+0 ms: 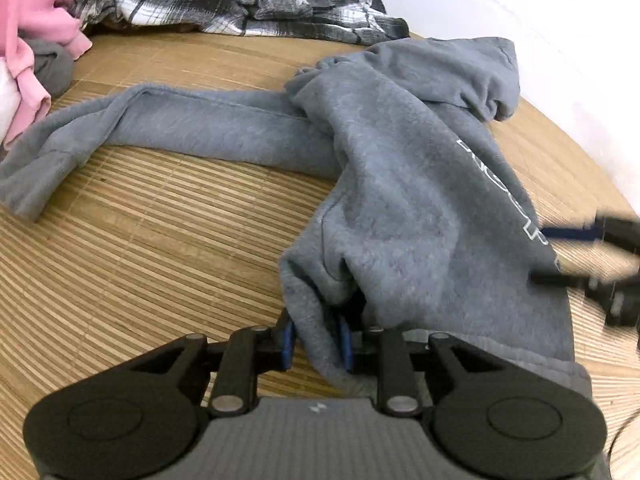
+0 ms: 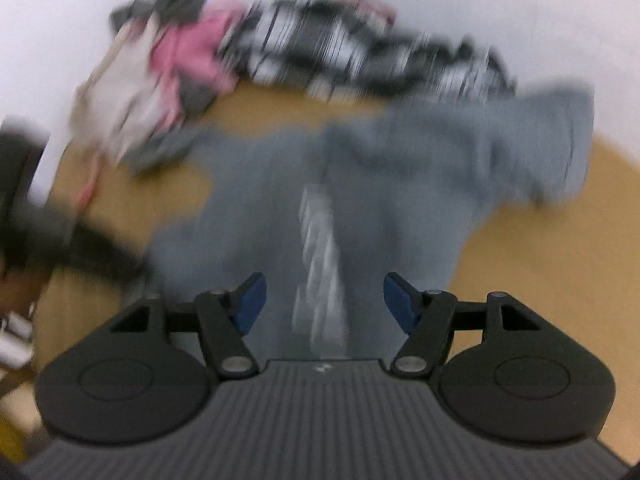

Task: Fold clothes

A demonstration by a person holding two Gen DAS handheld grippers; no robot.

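A grey hoodie (image 1: 408,184) with white lettering lies crumpled on a bamboo mat (image 1: 152,248), one sleeve stretched out to the left. My left gripper (image 1: 316,340) is shut on a fold of the hoodie's near edge. My right gripper (image 2: 324,300) is open and empty above the hoodie (image 2: 360,200), over its white lettering; that view is blurred by motion. The right gripper also shows blurred at the right edge of the left wrist view (image 1: 600,256).
A plaid black-and-white shirt (image 1: 208,0) lies heaped at the back of the mat. A pink garment (image 1: 36,32) lies at the back left, over a white and a dark grey piece. A white wall (image 1: 520,20) stands behind and to the right.
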